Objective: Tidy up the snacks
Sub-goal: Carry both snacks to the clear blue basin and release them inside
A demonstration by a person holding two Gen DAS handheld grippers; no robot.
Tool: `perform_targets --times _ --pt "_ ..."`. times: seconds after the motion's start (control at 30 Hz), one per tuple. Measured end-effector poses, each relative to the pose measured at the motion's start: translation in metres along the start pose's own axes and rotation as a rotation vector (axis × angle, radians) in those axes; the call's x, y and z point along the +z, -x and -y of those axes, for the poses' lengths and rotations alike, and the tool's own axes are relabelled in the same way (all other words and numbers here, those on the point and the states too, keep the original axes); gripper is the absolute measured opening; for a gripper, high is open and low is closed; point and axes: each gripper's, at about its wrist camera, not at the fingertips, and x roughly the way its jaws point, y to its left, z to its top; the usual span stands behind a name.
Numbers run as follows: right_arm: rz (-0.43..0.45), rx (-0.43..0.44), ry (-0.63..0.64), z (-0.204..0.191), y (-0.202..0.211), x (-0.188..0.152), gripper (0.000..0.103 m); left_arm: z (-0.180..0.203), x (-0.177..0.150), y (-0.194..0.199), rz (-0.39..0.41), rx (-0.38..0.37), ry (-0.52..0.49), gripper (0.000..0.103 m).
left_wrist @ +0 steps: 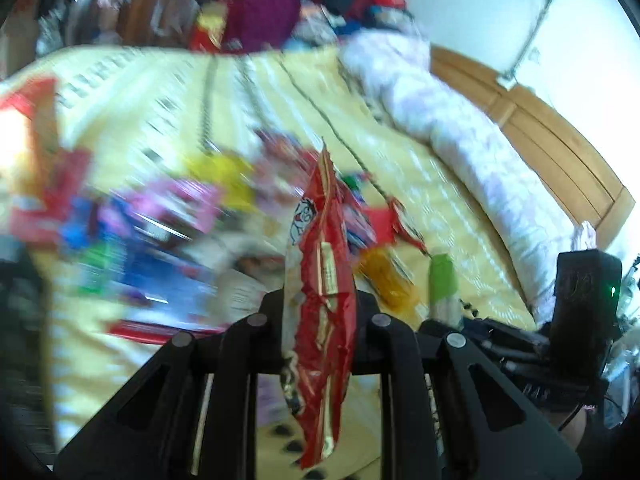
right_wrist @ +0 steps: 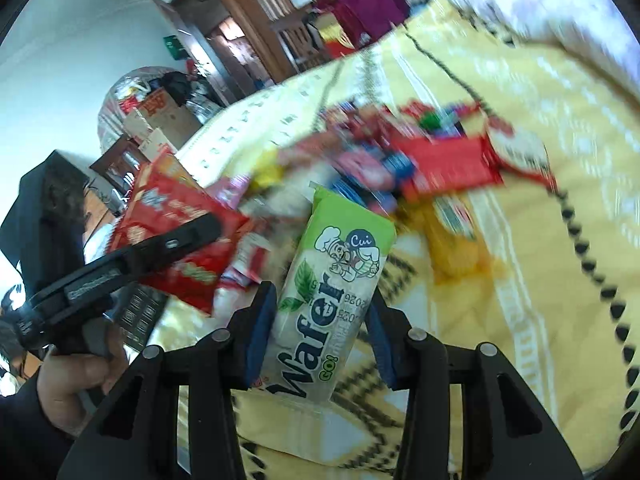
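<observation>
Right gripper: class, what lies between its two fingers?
In the right wrist view, a green wafer pack lies between the fingers of the right gripper, which grip its sides.

A heap of snack packets [left_wrist: 192,216] lay on the bed cover [left_wrist: 448,216], with a rolled quilt [left_wrist: 472,140] to its right along the headboard [left_wrist: 560,148] and piled clothes [left_wrist: 280,12] behind
</observation>
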Motion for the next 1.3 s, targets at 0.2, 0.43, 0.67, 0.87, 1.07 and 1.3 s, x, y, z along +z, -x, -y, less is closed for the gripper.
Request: perform_targets --times 0.2,0.43,0.67,0.87,1.07,1.3 --pt "0.062 0.059 0.143 -0.082 0.011 0.037 0.048 -0.046 0.018 0.099 0.156 0.177 0.033 0.018" --pt "0.103 0.185 0.330 -0.206 0.008 0.073 0.045 -0.122 0.014 0.207 0.319 0.395 0.137 0.018" --pt "0.002 0.252 0.479 -0.291 -0.026 0.078 0.046 -0.167 -0.002 0.242 0.364 0.459 0.252 0.018" --pt "-0.251 0.034 0.376 -0.207 -0.101 0.043 0.063 -0.187 -0.015 0.247 0.345 0.417 0.264 0.018" --pt "-0.473 -0.166 1.188 -0.226 -0.150 -0.058 0.063 -0.191 -0.020 0.256 0.331 0.381 0.275 0.018" --pt "-0.539 -0.198 1.550 -0.227 -0.203 -0.056 0.063 -0.197 -0.018 0.258 0.313 0.380 0.278 0.019"
